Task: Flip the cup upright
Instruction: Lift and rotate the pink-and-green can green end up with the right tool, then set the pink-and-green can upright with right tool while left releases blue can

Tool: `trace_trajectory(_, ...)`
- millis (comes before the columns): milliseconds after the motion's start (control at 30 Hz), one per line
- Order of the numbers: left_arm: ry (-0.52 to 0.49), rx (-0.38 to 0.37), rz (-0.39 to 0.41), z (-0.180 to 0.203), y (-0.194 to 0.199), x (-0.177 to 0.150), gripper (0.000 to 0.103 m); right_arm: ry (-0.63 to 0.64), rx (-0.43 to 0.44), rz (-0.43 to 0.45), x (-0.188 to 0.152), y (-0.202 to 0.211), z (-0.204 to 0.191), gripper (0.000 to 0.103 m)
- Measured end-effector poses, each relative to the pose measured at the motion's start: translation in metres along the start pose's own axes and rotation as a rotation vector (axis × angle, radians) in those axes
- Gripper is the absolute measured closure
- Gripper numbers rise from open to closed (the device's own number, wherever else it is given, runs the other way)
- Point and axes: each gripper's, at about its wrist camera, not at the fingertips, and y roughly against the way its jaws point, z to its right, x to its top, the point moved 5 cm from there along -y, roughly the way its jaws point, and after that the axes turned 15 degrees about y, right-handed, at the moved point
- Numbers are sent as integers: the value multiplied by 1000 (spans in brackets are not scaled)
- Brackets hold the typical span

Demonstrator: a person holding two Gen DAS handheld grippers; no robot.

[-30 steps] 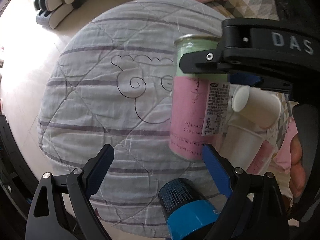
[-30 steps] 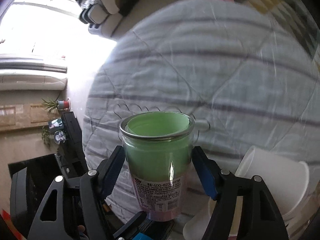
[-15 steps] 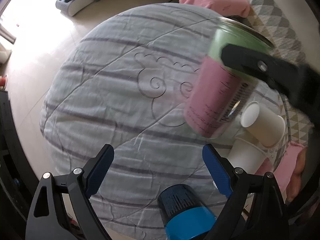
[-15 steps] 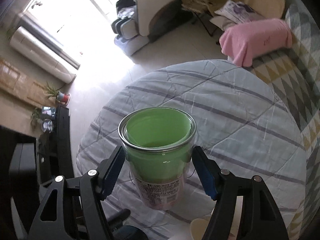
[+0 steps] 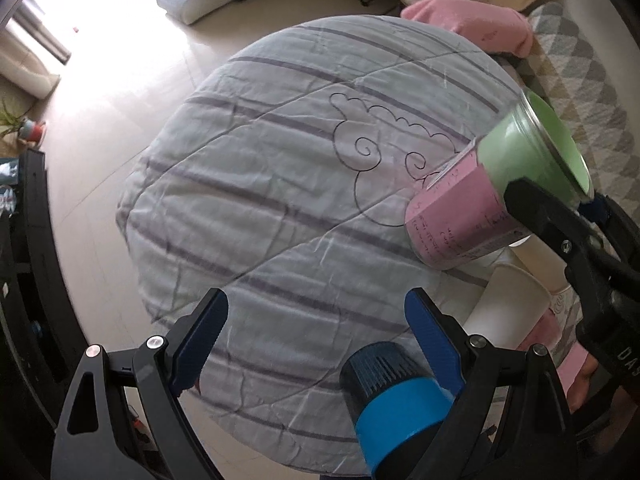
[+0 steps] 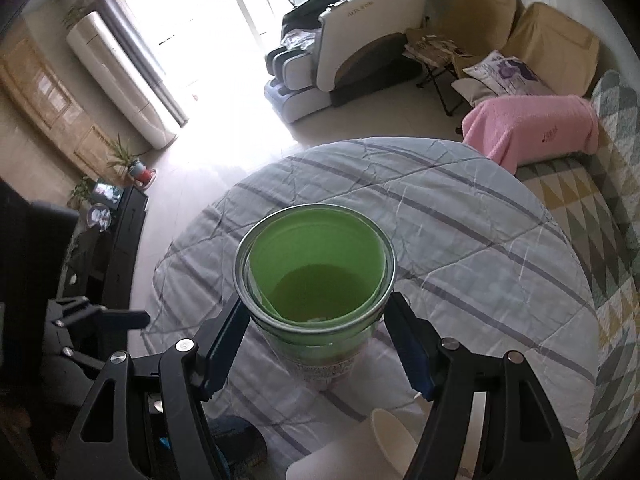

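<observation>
The cup (image 6: 316, 280) is a clear tumbler with a green lining and a pink label. My right gripper (image 6: 316, 340) is shut on it and holds it above the round quilted table (image 6: 480, 240), mouth facing the camera. In the left wrist view the cup (image 5: 492, 200) is tilted, mouth up and to the right, with the right gripper's black fingers (image 5: 552, 228) clamped on it. My left gripper (image 5: 316, 332) is open and empty over the table's near edge (image 5: 240, 320).
A blue and black cup (image 5: 392, 396) lies on its side between my left gripper's fingers. White paper cups (image 5: 508, 312) lie at the table's right edge, also in the right wrist view (image 6: 384, 444). A pink blanket (image 6: 532, 128) and a sofa stand beyond the table.
My right gripper has lifted the cup and rotated it, so its mouth now points up and right. Both cameras have pulled back and up from the table.
</observation>
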Motion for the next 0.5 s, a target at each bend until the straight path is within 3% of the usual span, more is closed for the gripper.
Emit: trace_trajectory(500, 76, 62, 93, 5, 37, -26, 11, 87, 42, 14, -12, 30, -16, 24)
